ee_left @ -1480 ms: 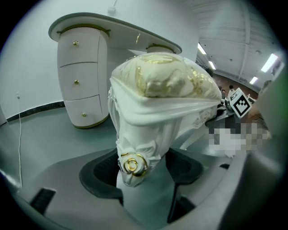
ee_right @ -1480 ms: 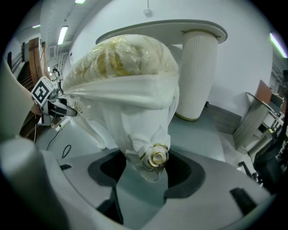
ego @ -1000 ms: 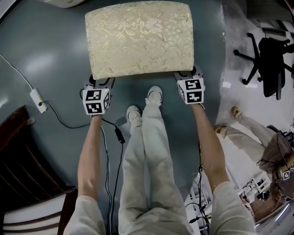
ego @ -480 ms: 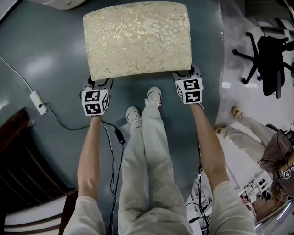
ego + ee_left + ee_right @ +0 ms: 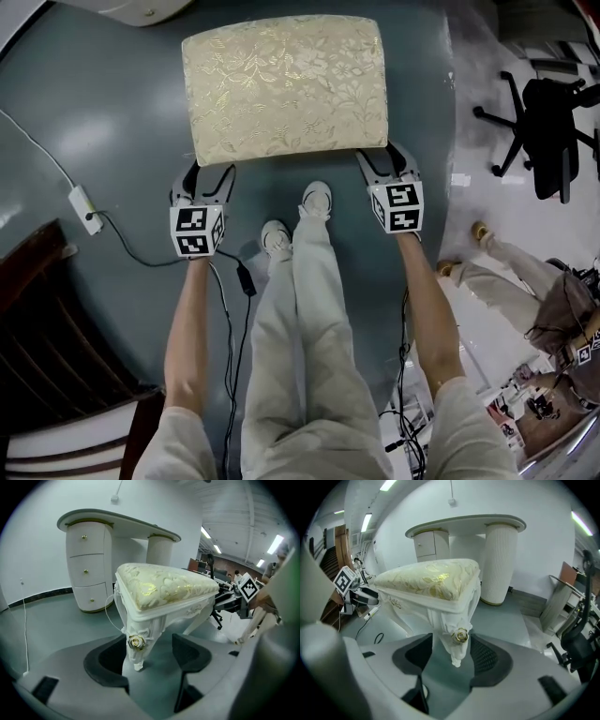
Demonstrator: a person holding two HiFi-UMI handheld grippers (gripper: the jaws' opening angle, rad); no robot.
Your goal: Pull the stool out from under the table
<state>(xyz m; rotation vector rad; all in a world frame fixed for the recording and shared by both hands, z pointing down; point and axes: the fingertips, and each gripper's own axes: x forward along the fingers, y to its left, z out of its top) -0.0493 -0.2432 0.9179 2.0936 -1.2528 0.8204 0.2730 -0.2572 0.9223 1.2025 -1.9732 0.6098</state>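
Observation:
The stool (image 5: 286, 89) has a cream floral cushion and white carved legs, and stands on the grey floor in front of the white table (image 5: 117, 520). My left gripper (image 5: 208, 174) is at its near left corner and my right gripper (image 5: 384, 157) at its near right corner, both just off the seat edge. In the left gripper view a rose-trimmed leg (image 5: 137, 641) stands between the open jaws, close to the left one. In the right gripper view the other near leg (image 5: 457, 644) sits between the jaws, which have just been closing, and a gap still shows on its left.
A cable with a white adapter (image 5: 86, 211) runs over the floor at left. Dark wooden furniture (image 5: 37, 309) is at the lower left. An office chair (image 5: 553, 131) and another person's legs (image 5: 506, 272) are at right. My own feet (image 5: 317, 197) are just behind the stool.
Both grippers have drawn back toward me from under the seat's near edge, so their jaws now show in front of the stool. The stool stays in about the same place.

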